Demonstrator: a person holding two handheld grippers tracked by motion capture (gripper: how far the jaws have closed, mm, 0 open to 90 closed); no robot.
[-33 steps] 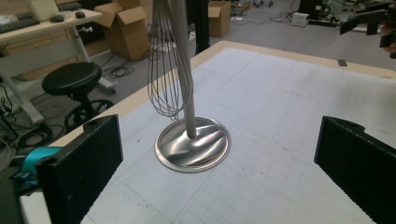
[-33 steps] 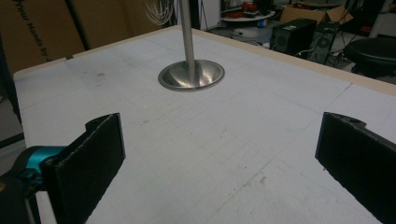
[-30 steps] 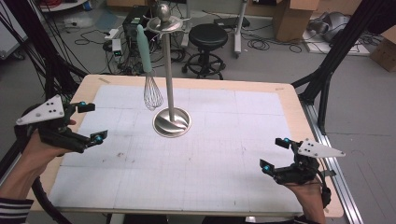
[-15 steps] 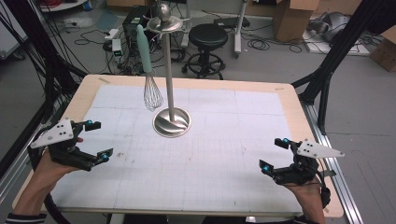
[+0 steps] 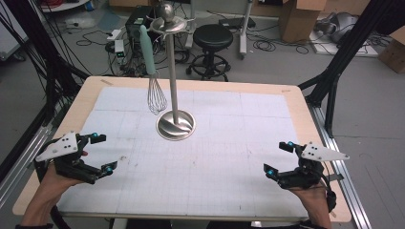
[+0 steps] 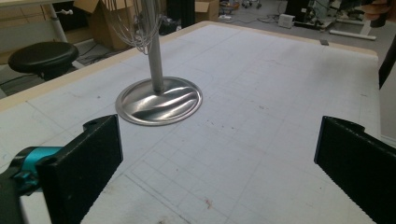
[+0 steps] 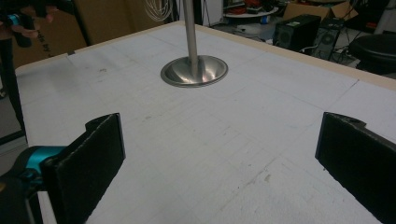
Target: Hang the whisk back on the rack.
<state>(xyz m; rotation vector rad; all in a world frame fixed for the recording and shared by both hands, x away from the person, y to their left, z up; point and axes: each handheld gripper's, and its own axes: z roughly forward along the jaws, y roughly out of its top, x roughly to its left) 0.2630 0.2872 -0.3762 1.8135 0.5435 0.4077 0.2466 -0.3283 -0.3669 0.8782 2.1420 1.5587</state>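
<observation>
Whisk, wire, mint-green handle (image 5: pixel 151 71): hangs from steel stand (image 5: pixel 175 86) near table's far edge (image 5: pixel 191 82). Left gripper (image 5: pixel 101 152), right gripper (image 5: pixel 278 158): jaws wide, empty, near front corners; open mat between.

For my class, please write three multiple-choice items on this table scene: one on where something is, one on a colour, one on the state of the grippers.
1. Where is the whisk?
A. hanging from the metal stand
B. flat on the table
C. in a gripper

2. What colour is the whisk handle?
A. red
B. pale green
C. black

3. How are the left gripper and right gripper?
A. both shut
B. one holds the whisk
C. both open, empty

Answers: 1 A, it dangles from the stand's top; 2 B, the handle looks mint; 3 C, the jaws stand wide apart with nothing between them.
</observation>
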